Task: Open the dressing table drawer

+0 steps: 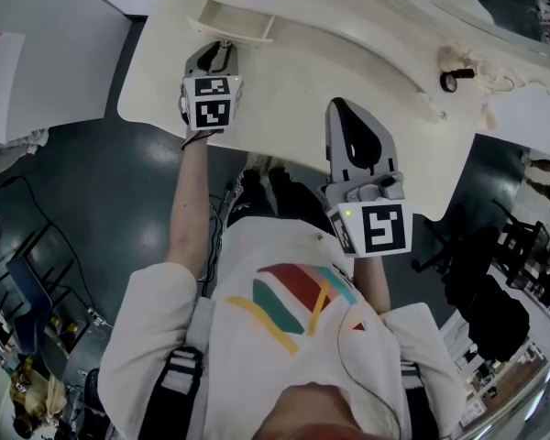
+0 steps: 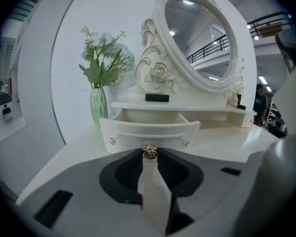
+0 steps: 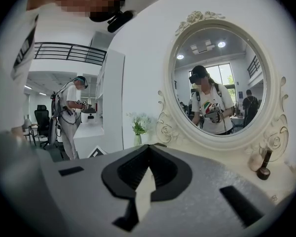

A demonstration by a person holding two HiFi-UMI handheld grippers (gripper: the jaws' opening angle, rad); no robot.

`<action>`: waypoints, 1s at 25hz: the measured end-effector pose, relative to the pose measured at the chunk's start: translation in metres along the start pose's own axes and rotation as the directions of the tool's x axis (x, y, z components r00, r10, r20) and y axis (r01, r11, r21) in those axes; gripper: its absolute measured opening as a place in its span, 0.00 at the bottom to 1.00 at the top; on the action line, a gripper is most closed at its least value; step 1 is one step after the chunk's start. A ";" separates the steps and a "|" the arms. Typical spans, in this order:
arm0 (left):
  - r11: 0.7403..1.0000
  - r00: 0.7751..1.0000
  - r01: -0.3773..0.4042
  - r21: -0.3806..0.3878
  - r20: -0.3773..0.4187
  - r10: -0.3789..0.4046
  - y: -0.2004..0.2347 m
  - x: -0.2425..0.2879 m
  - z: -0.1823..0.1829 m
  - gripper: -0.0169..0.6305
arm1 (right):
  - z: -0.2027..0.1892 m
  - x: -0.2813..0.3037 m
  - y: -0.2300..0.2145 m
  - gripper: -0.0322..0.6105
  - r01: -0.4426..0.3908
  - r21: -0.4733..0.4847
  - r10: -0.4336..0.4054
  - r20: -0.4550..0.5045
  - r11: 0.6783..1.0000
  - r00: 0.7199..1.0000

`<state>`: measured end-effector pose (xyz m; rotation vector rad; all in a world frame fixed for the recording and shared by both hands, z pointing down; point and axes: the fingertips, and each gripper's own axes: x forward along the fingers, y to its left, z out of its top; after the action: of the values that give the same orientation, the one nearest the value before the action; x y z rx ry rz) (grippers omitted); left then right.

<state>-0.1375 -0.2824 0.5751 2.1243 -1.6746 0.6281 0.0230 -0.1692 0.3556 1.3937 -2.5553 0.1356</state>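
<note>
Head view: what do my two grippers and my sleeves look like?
Both the left gripper and right gripper are grey shells with black-lined fingers, each carrying a white cube with black square markers. The sleeves are white and loose.

White T-shirt (image 1: pixel 257 379) with red, green, yellow stripes (image 1: pixel 298 293); grey left tongs (image 1: pixel 222 51), right tongs (image 1: pixel 342 108).

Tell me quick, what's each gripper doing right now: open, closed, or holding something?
Left gripper: closed on the drawer knob.
Right gripper: closed, with nothing between its jaws.
</note>
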 end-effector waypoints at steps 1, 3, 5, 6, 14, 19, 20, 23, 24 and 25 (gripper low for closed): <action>1.000 1.000 0.000 0.000 -0.001 0.000 0.000 -0.001 0.000 0.16 | 0.000 0.000 0.001 0.05 -0.001 0.000 0.001 0.001 1.000 1.000; 1.000 1.000 0.001 0.001 -0.002 -0.001 0.000 -0.001 -0.001 0.16 | 0.001 0.001 0.001 0.05 -0.003 -0.001 0.003 0.002 1.000 1.000; 1.000 1.000 0.002 0.002 -0.004 -0.002 0.000 -0.001 -0.002 0.16 | 0.001 0.001 0.001 0.05 -0.004 -0.001 0.004 0.001 1.000 1.000; 1.000 1.000 0.004 0.003 -0.007 -0.004 0.000 -0.001 -0.004 0.16 | 0.001 0.001 0.001 0.05 -0.005 -0.002 0.005 0.002 1.000 1.000; 1.000 1.000 0.008 0.014 -0.009 -0.008 0.001 -0.006 -0.007 0.16 | 0.004 0.002 0.006 0.05 -0.018 -0.006 0.018 0.006 1.000 1.000; 1.000 1.000 0.004 0.013 -0.011 -0.004 0.001 -0.008 -0.007 0.16 | 0.003 0.001 0.007 0.05 -0.021 -0.007 0.021 0.008 1.000 1.000; 1.000 1.000 0.004 0.015 -0.010 -0.004 0.001 -0.009 -0.006 0.16 | 0.003 0.001 0.007 0.05 -0.022 -0.007 0.022 0.009 1.000 1.000; 1.000 1.000 0.006 0.016 -0.017 -0.006 0.000 -0.009 -0.008 0.16 | 0.004 0.001 0.007 0.05 -0.022 -0.007 0.022 0.011 1.000 1.000; 1.000 1.000 0.005 0.015 -0.015 -0.005 0.000 -0.010 -0.008 0.16 | 0.004 0.001 0.007 0.05 -0.022 -0.007 0.022 0.011 1.000 1.000; 1.000 1.000 0.003 0.014 -0.012 -0.003 0.001 -0.011 -0.007 0.16 | 0.004 0.000 0.007 0.05 -0.022 -0.007 0.022 0.011 1.000 1.000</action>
<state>-0.1411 -0.2700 0.5755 2.1280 -1.6651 0.6532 0.0167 -0.1664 0.3524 1.3682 -2.5784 0.1236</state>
